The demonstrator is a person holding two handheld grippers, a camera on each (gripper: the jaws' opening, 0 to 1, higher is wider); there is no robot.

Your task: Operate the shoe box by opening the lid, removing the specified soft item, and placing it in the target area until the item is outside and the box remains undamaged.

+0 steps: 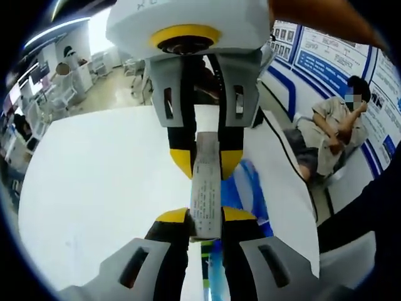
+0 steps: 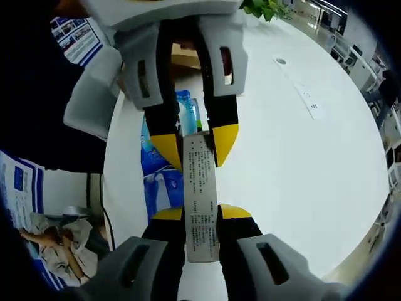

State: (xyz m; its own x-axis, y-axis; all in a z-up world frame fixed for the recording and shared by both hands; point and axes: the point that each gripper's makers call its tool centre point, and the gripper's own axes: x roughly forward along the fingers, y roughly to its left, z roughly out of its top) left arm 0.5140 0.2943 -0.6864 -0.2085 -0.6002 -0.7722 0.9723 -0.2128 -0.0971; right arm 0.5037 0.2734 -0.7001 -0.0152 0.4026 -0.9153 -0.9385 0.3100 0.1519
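Observation:
A narrow white piece with small black print [image 1: 206,188] hangs above the white table [image 1: 100,182], held from both ends. My left gripper [image 1: 207,216] rises from the bottom of the left gripper view, shut on its near end. My right gripper [image 1: 205,160] reaches down from the top and is shut on its far end. In the right gripper view the same printed piece [image 2: 200,194] runs up from my right gripper [image 2: 200,213] to the left gripper [image 2: 195,144]. Under it lies a blue and white object [image 2: 160,179], mostly hidden; I cannot tell what it is.
A person sits on a chair [image 1: 332,132] past the table's right edge, in front of a wall of blue posters [image 1: 326,56]. A brown cardboard surface [image 2: 185,56] and a blue bottle [image 2: 187,110] lie behind the grippers. A paper label [image 2: 312,105] rests on the table.

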